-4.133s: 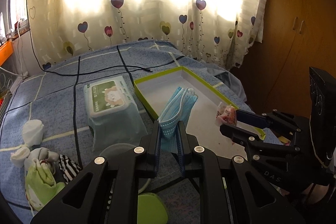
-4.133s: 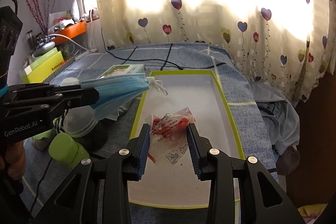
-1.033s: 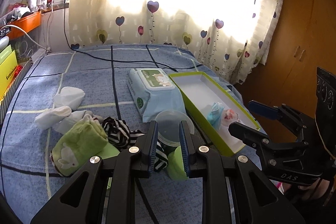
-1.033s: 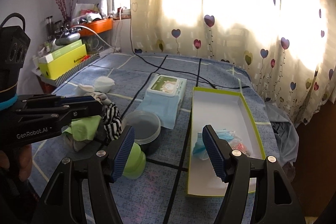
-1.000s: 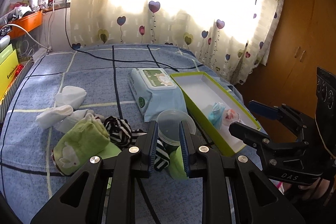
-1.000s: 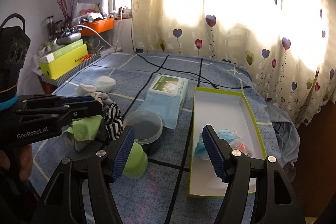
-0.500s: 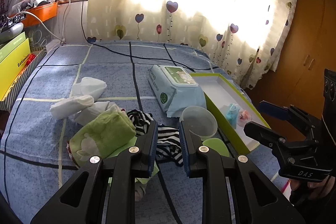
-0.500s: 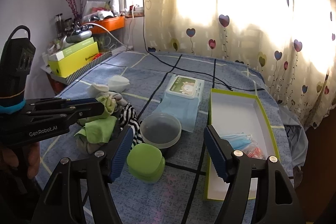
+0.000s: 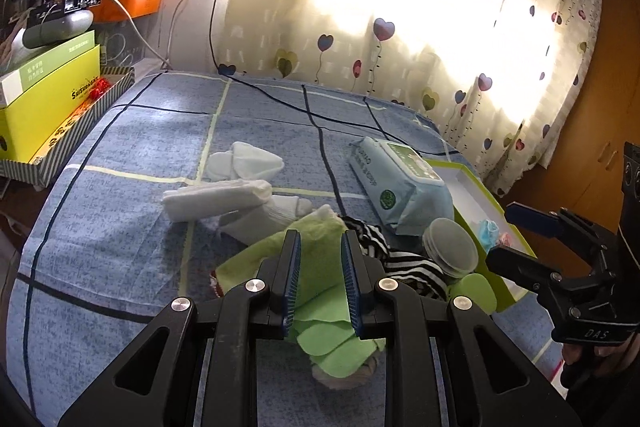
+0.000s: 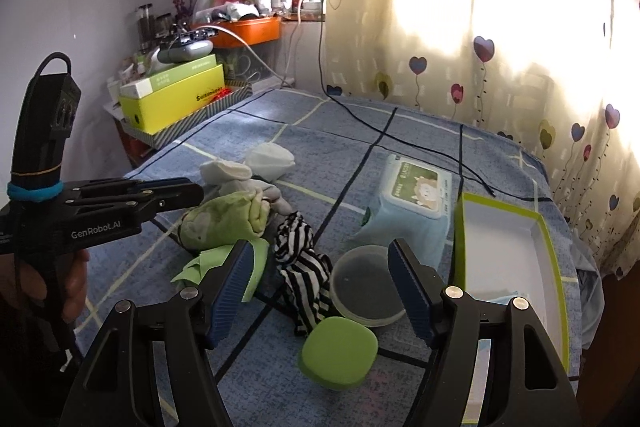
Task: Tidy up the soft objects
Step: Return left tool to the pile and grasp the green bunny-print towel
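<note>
A green cloth (image 9: 320, 267) is heaped on the bed, touching a striped black-and-white sock (image 10: 302, 259). White socks (image 9: 224, 197) are piled just behind. A blue face mask (image 9: 489, 230) is seen inside the green-rimmed box (image 10: 554, 259).

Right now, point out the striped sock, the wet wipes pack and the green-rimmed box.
striped sock (image 10: 301, 269): right wrist view, middle of the crumpled fabric.
wet wipes pack (image 10: 416, 189): right wrist view, printed top lid.
green-rimmed box (image 10: 505, 242): right wrist view, bare white floor.
</note>
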Motion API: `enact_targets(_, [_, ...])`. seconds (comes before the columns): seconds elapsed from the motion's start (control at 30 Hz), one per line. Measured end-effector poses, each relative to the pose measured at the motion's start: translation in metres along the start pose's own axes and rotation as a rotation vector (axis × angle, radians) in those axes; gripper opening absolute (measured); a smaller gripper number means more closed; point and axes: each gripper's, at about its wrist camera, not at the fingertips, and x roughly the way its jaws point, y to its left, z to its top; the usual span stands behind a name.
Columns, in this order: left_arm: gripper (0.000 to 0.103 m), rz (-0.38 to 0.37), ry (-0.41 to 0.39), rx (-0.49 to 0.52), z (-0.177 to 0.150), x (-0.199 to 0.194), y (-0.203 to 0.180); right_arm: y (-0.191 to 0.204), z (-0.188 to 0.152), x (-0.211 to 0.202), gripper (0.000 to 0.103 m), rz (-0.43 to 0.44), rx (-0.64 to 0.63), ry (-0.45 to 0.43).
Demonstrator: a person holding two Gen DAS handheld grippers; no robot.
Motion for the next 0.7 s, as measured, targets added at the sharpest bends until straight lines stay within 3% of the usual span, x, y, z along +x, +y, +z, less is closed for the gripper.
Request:
enact_targets(0.17, [0.026, 0.004, 0.006, -0.024, 0.0, 0.006, 0.018, 0.009, 0.004, 0.017, 0.07, 0.028, -0.015, 0.027])
enact_targets(0.23, [0.052, -0.003, 0.012, -0.02, -0.001, 0.009, 0.02, 0.009, 0.004, 0.023, 0.07, 0.031, -0.013, 0.036])
enact_targets(0.27, [0.055, -0.014, 0.013, -0.014, -0.001, 0.01, 0.02, 0.009, 0.004, 0.024, 0.07, 0.032, -0.011, 0.04])
enact_targets(0.7, [0.056, -0.012, 0.13, 0.048, -0.006, 0.053, 0.021, 0.002, 0.003, 0.033, 0.07, 0.049, 0.001, 0.051])
